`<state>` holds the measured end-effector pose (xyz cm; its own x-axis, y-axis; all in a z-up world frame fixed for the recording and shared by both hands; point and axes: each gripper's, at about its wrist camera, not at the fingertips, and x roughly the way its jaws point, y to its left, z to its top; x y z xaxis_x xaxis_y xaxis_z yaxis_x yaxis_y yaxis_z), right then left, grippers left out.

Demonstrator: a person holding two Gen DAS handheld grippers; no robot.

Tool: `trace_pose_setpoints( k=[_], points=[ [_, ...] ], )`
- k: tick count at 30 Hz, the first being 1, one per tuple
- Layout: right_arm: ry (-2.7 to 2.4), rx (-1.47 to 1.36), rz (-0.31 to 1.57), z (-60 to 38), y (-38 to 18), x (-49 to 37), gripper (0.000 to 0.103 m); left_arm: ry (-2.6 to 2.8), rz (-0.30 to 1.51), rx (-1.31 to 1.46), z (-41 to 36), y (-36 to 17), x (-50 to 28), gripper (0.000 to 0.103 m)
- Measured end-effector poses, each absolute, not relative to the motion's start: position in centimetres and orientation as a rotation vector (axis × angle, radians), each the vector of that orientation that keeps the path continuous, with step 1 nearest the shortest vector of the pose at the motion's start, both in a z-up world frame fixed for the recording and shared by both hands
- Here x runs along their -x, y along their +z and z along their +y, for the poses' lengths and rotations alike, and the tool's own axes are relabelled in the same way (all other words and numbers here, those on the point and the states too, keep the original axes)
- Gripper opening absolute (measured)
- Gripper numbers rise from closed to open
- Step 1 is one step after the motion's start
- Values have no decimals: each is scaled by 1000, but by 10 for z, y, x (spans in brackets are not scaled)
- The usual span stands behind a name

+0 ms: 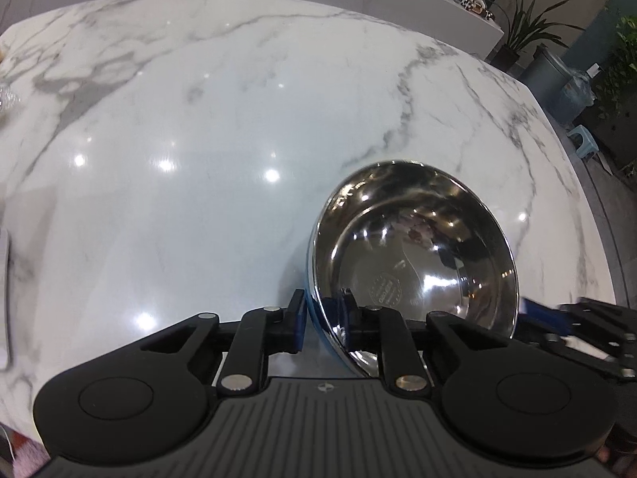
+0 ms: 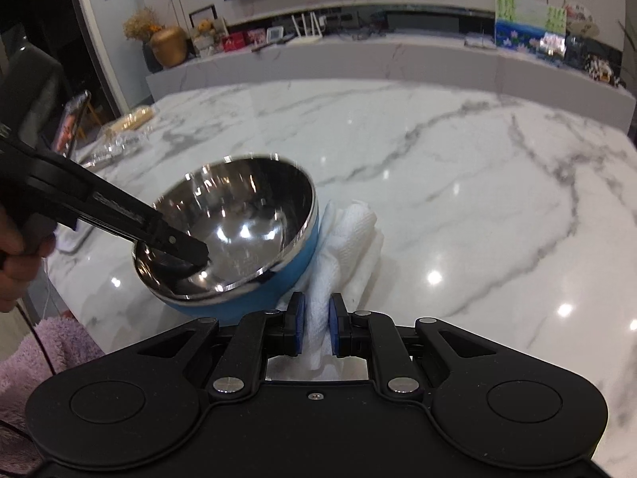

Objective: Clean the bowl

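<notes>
Two grippers share the work. The left gripper [image 1: 323, 320], at the bottom centre of its view, pinches the near rim of the bowl [image 1: 414, 255], one finger outside on the blue wall, one inside on the steel, so the bowl sits tilted, lifted low over the marble table [image 1: 179, 119]. The right gripper [image 2: 317, 328], at the bottom centre of its own view, is pressed on a wad of white paper towel [image 2: 346, 239] that stands just right of the bowl, outside it and probably touching its blue side, though blur hides the contact.

The rim grip is narrow and the steel is slick, so a hard wipe could twist the bowl out of the pads or tip it onto the table. The towel is held by a thin waist; dragged against the wall, it could pull free or tear.
</notes>
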<state>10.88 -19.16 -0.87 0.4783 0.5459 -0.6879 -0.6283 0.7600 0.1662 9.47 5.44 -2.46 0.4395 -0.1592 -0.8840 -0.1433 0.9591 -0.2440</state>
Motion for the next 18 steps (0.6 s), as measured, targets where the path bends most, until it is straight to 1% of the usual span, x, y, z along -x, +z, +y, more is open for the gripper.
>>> trace_pose_setpoints(
  k=[4, 7, 18],
  points=[
    [752, 146, 744, -195, 9, -104, 12, 1, 1112, 284, 55, -24, -101, 14],
    [763, 171, 745, -193, 11, -104, 12, 3, 1110, 279, 54, -24, -102, 14],
    [724, 231, 822, -179, -25, -101, 10, -24, 1106, 276, 48, -25, -100, 14]
  ],
)
